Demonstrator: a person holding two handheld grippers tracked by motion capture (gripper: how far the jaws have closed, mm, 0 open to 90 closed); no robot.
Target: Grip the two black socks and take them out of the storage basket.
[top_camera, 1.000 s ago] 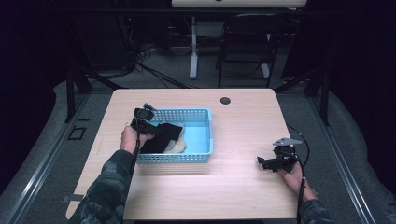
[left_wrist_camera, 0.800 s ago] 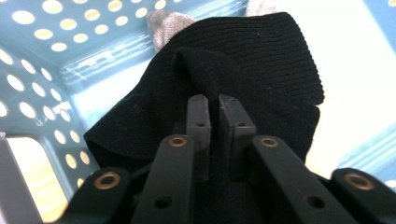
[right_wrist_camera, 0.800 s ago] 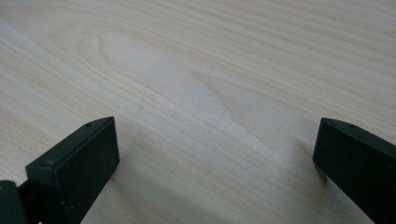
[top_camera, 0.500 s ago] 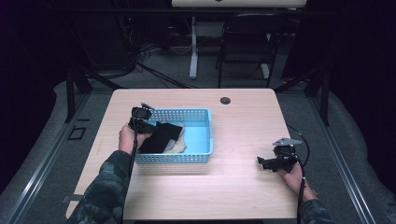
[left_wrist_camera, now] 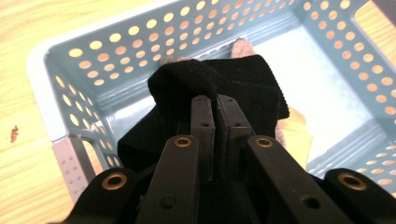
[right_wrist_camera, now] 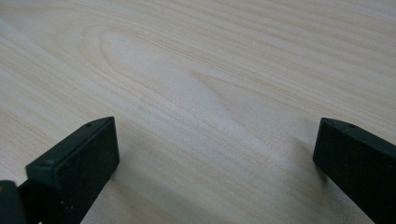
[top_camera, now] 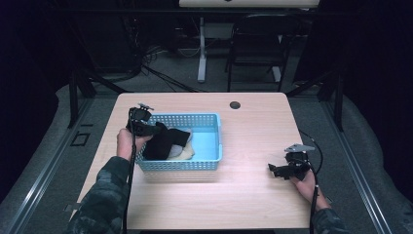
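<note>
Two grippers were in use at a light wooden tabletop (top_camera: 253, 146). The left gripper (top_camera: 155, 129), held over the left end of a blue perforated basket (top_camera: 214, 141), had its fingers (left_wrist_camera: 205, 122) pinched together on a fold of a black sock (left_wrist_camera: 254, 86); the fold was raised while the rest of the sock draped down inside the basket, over pale cloth items (top_camera: 184, 152) lying on the basket floor. The right gripper (top_camera: 276, 168) rested well apart near the tabletop's right edge, its fingers (right_wrist_camera: 77, 168) spread wide above bare wood and holding nothing. A small dark round hole (top_camera: 235, 105) marked the tabletop's far side
</note>
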